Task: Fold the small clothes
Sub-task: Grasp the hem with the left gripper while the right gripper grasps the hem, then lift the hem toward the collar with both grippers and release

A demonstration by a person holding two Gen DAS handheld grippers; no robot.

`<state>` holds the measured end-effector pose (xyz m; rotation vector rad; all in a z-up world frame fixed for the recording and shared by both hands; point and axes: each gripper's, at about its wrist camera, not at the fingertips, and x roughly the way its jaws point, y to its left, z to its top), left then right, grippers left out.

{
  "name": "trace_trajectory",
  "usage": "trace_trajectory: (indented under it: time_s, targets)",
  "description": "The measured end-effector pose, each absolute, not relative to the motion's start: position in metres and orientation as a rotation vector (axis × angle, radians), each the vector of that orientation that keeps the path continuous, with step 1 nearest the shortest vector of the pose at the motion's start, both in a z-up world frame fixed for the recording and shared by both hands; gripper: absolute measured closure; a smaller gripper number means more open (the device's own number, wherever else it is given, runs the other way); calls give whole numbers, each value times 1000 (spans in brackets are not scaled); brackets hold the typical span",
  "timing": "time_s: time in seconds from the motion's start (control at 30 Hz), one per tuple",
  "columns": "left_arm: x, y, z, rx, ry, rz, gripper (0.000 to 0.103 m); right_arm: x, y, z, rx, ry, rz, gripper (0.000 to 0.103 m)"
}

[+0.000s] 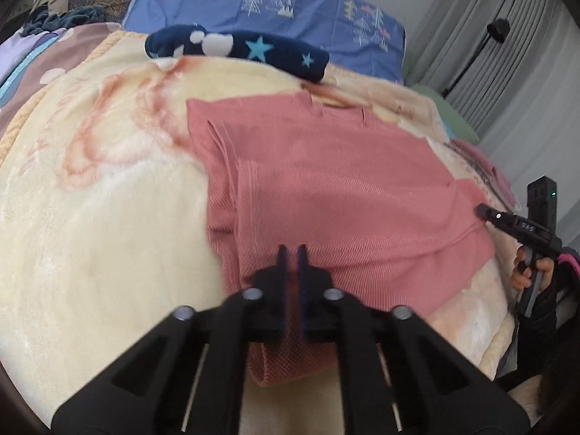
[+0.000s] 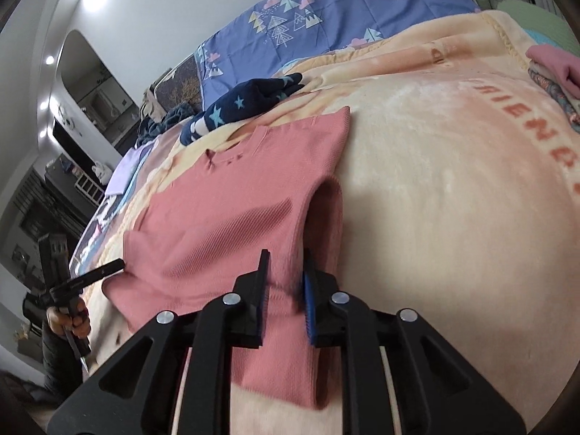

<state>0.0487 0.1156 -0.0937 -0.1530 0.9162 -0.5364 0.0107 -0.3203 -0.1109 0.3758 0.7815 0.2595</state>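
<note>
A small pink ribbed shirt (image 1: 337, 188) lies on a cream fleece blanket (image 1: 108, 217), neck away from me, both sides folded in. My left gripper (image 1: 291, 253) is shut on the shirt's near hem at its left corner; pink cloth shows between and below the fingers. My right gripper (image 2: 284, 264) holds the hem at the shirt's (image 2: 232, 217) right corner, jaws a little apart with a fold of pink cloth between them. The right gripper also shows in the left wrist view (image 1: 482, 210) at the shirt's right edge, and the left gripper shows in the right wrist view (image 2: 121, 264).
A navy star-print garment (image 1: 235, 49) lies beyond the shirt. A blue tree-print pillow (image 1: 275, 3) is at the head of the bed. Folded clothes (image 2: 554, 72) are stacked at the far right. Grey curtains and a lamp stand (image 1: 496, 32) are on the right.
</note>
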Motion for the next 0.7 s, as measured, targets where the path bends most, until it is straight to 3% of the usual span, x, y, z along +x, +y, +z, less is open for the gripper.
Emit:
trace_trajectory:
  time_s: [0.03, 0.3, 0.33, 0.43, 0.47, 0.57, 0.7]
  targets:
    - [50, 114, -94, -152, 924, -541, 103, 10, -320, -109, 378, 775, 264, 99]
    - [89, 136, -17, -322, 675, -484, 103, 76, -353, -62, 620, 599, 290, 100]
    - [93, 137, -13, -319, 652, -454, 103, 91, -357, -66, 648, 627, 267, 98]
    - [91, 127, -11, -256, 639, -444, 101, 112, -355, -84, 625, 742, 190, 81]
    - [82, 118, -14, -208, 639, -473, 95, 110, -353, -86, 604, 746, 189, 74]
    - [51, 85, -30, -1, 666, -546, 51, 97, -351, -94, 534, 745, 162, 62]
    - [22, 41, -60, 279, 722, -607, 36, 82, -344, -89, 397, 739, 157, 60]
